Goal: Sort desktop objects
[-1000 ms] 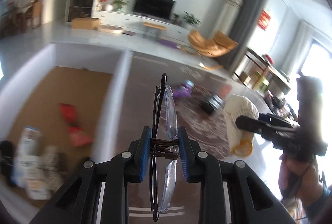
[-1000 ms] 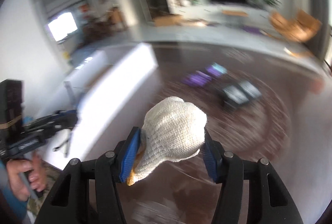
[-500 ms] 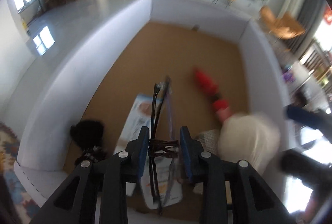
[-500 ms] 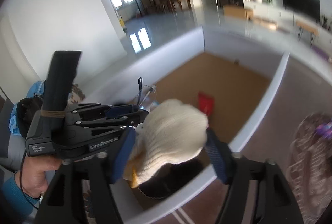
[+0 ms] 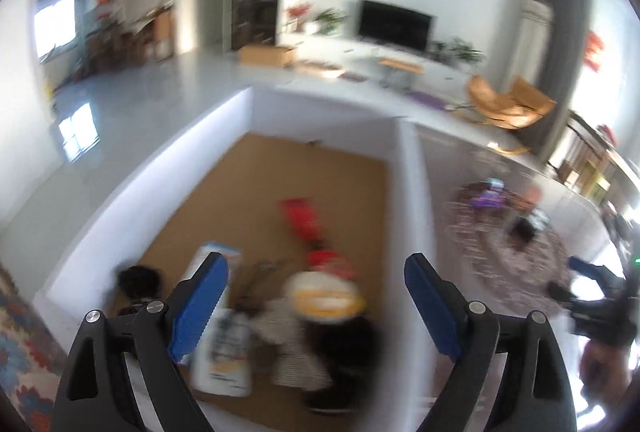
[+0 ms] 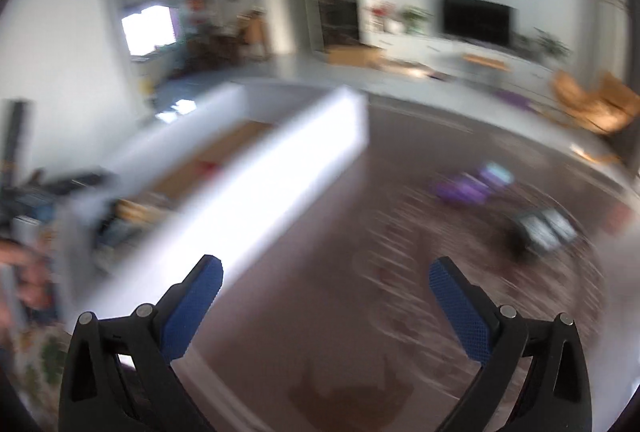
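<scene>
Both loads are now dropped: the left gripper (image 5: 316, 286), jaws wide and empty, hangs over the box (image 5: 408, 199) where glove (image 5: 324, 296) and glasses (image 5: 260, 272) lie; the right gripper (image 6: 326, 288), likewise spread, swings toward the desk (image 6: 320, 252) for more.

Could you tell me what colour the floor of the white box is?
Brown, like cardboard; the box floor shows best in the left wrist view.
</scene>
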Demonstrator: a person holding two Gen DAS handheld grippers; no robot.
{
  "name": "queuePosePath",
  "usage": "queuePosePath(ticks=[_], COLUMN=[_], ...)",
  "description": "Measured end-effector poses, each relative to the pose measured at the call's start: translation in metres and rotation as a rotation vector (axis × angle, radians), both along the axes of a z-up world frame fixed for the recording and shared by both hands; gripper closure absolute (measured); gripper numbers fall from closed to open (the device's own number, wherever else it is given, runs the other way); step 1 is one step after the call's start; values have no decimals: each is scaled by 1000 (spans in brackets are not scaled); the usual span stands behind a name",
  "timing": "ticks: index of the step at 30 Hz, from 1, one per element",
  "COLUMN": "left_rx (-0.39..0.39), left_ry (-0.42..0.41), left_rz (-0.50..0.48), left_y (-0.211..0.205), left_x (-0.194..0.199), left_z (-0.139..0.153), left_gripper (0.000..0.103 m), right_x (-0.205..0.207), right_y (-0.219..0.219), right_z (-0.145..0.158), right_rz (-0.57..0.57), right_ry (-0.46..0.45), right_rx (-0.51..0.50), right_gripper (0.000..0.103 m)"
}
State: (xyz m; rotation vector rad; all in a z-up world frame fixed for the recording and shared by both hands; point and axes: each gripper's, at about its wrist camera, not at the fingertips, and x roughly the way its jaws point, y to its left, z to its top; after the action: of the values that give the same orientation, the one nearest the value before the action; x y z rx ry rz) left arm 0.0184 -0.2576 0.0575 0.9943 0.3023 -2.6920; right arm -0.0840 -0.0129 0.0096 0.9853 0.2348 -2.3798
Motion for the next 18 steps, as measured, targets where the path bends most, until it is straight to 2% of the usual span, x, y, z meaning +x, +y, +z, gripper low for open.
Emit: queuePosePath(ticks=[4,7,9,13,18], left_rx=[9,14,27,14,-6], left_ry=[46,33,12,-69,-159], left_rz=[-189,-295,-357,-427,-433], left_y=[78,126,155,206,245], left_x=[-8,-18,-30,-57,-90], left_z=[18,20,14,-18,-70], left_gripper=[11,5,5,5,5], right_x=[-15,-26,-27,-32,-32], right_y=[88,136,162,183,186], right_z=[-46,-60,-69,-79,-76], right_rz=[-171,-243,-271,-304,-301], right_ry=[-30,-61,-89,-140,-141], right_rx=[150,178,177,143,124], right_gripper=[0,0,0,0,0])
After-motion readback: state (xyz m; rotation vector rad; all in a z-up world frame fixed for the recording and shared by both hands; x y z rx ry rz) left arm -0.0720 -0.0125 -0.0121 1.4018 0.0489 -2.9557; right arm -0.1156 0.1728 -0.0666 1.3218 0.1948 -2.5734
